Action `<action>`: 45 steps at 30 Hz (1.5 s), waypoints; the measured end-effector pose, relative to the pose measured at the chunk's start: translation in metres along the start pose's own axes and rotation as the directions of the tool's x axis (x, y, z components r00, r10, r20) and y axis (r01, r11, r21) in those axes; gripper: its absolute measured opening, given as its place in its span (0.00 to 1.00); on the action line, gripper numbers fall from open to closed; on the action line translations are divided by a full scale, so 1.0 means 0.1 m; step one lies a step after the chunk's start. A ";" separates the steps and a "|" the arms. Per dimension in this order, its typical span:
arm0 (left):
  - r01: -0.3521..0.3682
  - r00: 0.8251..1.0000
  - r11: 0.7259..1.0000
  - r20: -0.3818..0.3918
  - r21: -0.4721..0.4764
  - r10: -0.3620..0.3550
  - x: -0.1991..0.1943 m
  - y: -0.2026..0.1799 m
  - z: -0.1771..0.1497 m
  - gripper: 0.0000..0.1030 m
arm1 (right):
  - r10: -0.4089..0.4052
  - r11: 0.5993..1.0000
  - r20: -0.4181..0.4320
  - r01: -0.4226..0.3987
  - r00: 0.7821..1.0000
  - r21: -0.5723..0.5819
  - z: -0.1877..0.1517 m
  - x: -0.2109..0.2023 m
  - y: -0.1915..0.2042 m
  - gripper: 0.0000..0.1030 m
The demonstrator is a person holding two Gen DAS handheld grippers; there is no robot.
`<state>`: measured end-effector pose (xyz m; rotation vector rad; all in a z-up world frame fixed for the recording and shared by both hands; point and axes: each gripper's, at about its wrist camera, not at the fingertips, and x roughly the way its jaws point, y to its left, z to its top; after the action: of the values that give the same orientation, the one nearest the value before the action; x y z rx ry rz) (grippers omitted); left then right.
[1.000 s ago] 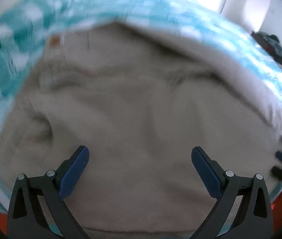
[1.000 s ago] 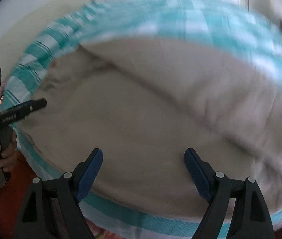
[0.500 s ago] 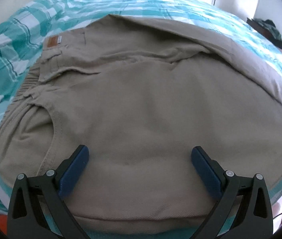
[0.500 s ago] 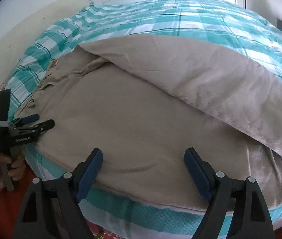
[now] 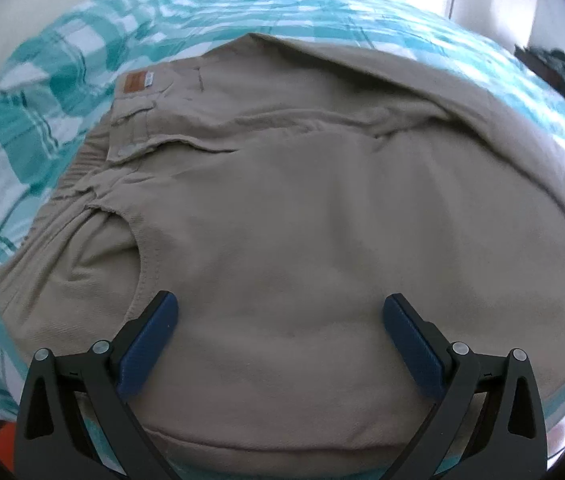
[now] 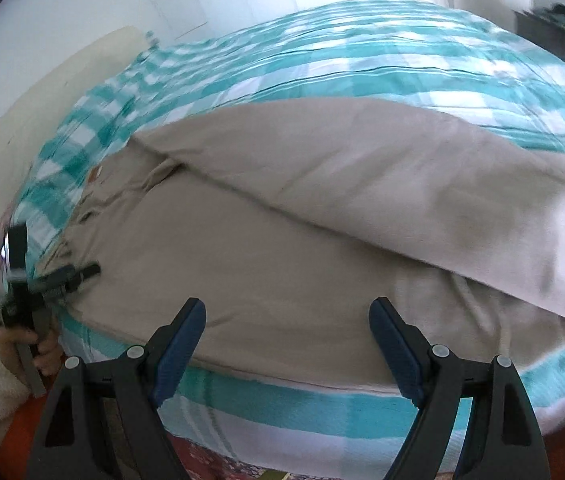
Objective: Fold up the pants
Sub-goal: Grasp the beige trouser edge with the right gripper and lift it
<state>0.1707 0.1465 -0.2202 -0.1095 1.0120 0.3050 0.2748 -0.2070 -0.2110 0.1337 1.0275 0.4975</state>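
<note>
Beige pants (image 5: 282, 208) lie spread on the bed, waistband with a brown label (image 5: 137, 80) at the far left. The far leg (image 6: 362, 176) lies folded over the near one. My left gripper (image 5: 280, 316) is open and empty, hovering over the near leg by the front pocket. My right gripper (image 6: 286, 318) is open and empty above the pants' near edge. The left gripper also shows in the right wrist view (image 6: 78, 274), at the left over the waist end.
The bed has a teal and white checked cover (image 5: 34, 92), with its front edge (image 6: 282, 396) below my right gripper. A dark bundle (image 5: 554, 68) lies at the far right. A white wall (image 6: 82, 12) and a cream headboard (image 6: 42, 112) are on the left.
Both grippers have pulled back and lifted a little from the pants, and the right view has swung slightly. The pants lie still. Both stay open.
</note>
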 end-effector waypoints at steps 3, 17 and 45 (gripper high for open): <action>0.012 1.000 1.000 -0.001 -0.021 -0.012 0.00 0.03 0.00 0.99 | -0.037 0.998 0.041 0.035 0.998 0.051 0.00 -0.21 -0.15 0.81; -0.002 1.000 1.000 0.004 -0.008 0.002 0.00 0.02 0.00 0.99 | 0.152 0.936 0.061 -0.164 0.986 0.312 0.05 0.07 -0.41 0.78; 0.476 0.812 0.670 -0.007 -0.570 -0.583 0.63 0.57 1.93 0.99 | 0.215 0.952 0.496 -0.293 0.841 0.084 0.94 -2.15 -0.65 0.05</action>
<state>0.3420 0.2578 -0.1690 -0.9687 1.0078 0.0272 0.2865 -0.3513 -0.0145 0.5184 0.5532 0.5875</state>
